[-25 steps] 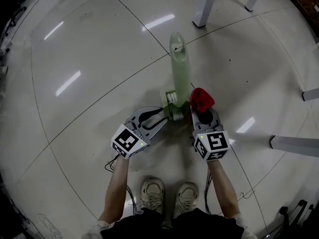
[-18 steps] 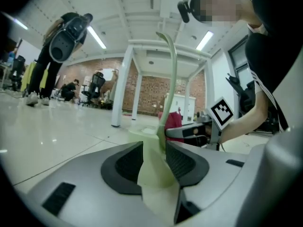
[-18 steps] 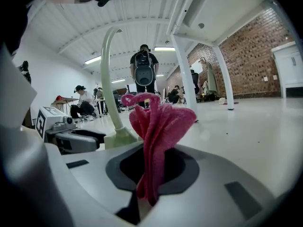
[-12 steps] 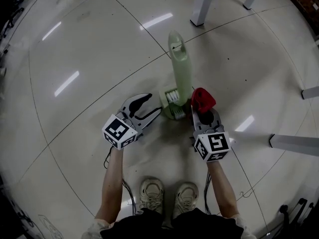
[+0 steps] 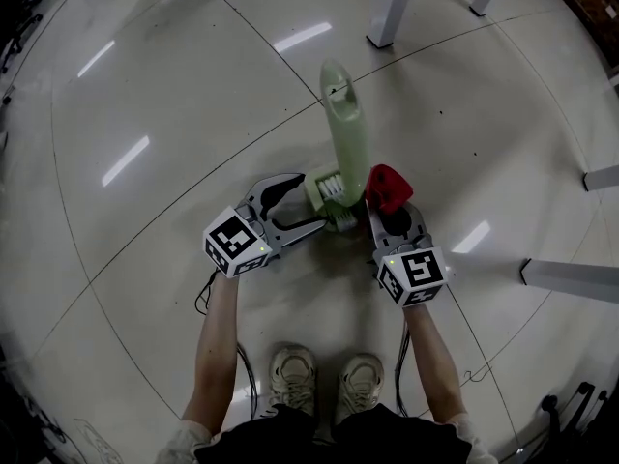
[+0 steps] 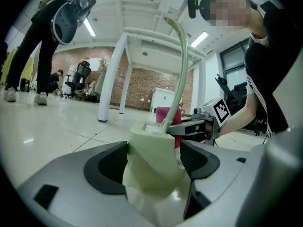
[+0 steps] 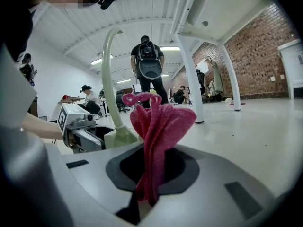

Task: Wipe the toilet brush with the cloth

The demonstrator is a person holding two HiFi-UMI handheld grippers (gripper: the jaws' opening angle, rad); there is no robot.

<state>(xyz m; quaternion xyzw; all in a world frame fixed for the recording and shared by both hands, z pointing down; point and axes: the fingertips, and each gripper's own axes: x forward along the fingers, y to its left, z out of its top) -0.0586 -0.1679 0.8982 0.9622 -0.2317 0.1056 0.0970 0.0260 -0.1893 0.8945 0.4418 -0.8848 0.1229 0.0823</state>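
**Toilet brush is waiting on the floor as the wiping is about to begin**

The pale green toilet brush (image 5: 345, 129) is standing on its blocky base (image 5: 327, 199) on the glossy floor (image 5: 174, 104), its long handle leaning away from the person. The left gripper (image 5: 309, 201) is reaching in at floor level. Its jaws have just been opening and are now spread wide with the base between them, the pads not clamping it. Just to the right, the right gripper (image 5: 391, 211) is clenching the bunched red cloth (image 5: 388, 188) beside the lower handle, though contact cannot be told. The person appears to be setting up a hold before the wipe. The next move is likely calling for the left jaws to close on the brush and the cloth to press against the handle.
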